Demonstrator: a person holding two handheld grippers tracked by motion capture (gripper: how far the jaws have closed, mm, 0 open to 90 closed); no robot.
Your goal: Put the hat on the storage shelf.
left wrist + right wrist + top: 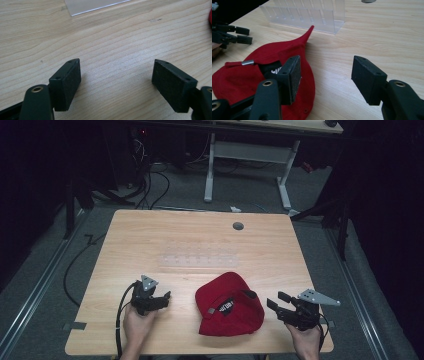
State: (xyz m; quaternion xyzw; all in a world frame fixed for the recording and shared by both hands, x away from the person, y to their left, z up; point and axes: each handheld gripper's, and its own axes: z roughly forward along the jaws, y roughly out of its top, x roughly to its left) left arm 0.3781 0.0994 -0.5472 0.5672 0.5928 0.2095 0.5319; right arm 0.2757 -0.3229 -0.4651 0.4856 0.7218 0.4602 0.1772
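- Red cap (pixel 229 304) lying flat on the worktop (pixel 150 235), near the front edge, between the two grippers and apart from both.
- Soft cloth, likely light; bound to sag and fold when lifted, so one pinch at the edge probably drags the rest along.
- Black label with white lettering and a small metal strap clip (pixel 247 62) showing on top, beside an opening at the back; brim not clearly told apart from the crown.
- Left gripper (pixel 161 299) resting low over bare wood left of the cap, jaws spread wide, nothing between them; pads (pixel 67 82) clear of the cap.
- Right gripper (pixel 278 301) just right of the cap, jaws spread wide and empty; in the right gripper view one pad (pixel 291 75) stands in front of the red cloth without pressing it, the other (pixel 367 78) over bare wood.
- Best hold, by judgement: the thicker stitched rim or the strap band, where cloth is doubled and less slippery between pads; thin crown cloth likely to slide or bunch.
- Two holds on opposite edges probably needed to keep the cap spread or to fold it cleanly.
- Clear plastic rack (pixel 304 15) standing farther back on the worktop, well apart from the cap; grey grommet (pixel 238 226) beyond it.
- No fragile parts apparent; main risk is cloth slipping out of a shallow pinch.
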